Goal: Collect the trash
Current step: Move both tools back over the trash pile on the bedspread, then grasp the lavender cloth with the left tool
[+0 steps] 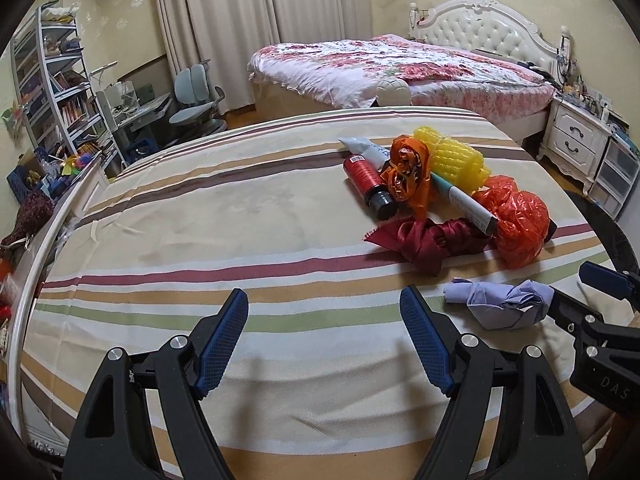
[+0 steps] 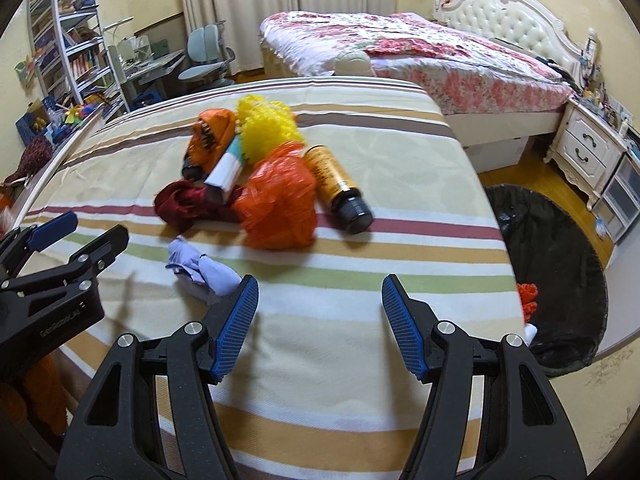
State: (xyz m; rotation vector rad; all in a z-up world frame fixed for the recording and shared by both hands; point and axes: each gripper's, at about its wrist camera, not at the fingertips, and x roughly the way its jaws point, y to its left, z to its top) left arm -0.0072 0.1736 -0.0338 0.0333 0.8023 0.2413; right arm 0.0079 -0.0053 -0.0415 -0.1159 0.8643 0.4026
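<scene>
Left gripper [image 1: 324,316]: bottom centre, jaws apart, nothing between.
Cloth [image 1: 200,208]: striped, fills the middle.
Trash pile [image 1: 444,196]: right of centre.
Wad [image 1: 500,304]: lilac, lower right.
Right gripper [image 1: 576,294]: right edge, touching wad.

Trash pile [image 1: 440,184] on table [image 1: 200,208] (bin [image 2: 560,248] right).

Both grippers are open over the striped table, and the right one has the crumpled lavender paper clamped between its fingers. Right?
Not quite. The right gripper is open and empty; in the right wrist view the lavender paper lies on the striped table just left of its fingers. The left gripper is open too.
</scene>
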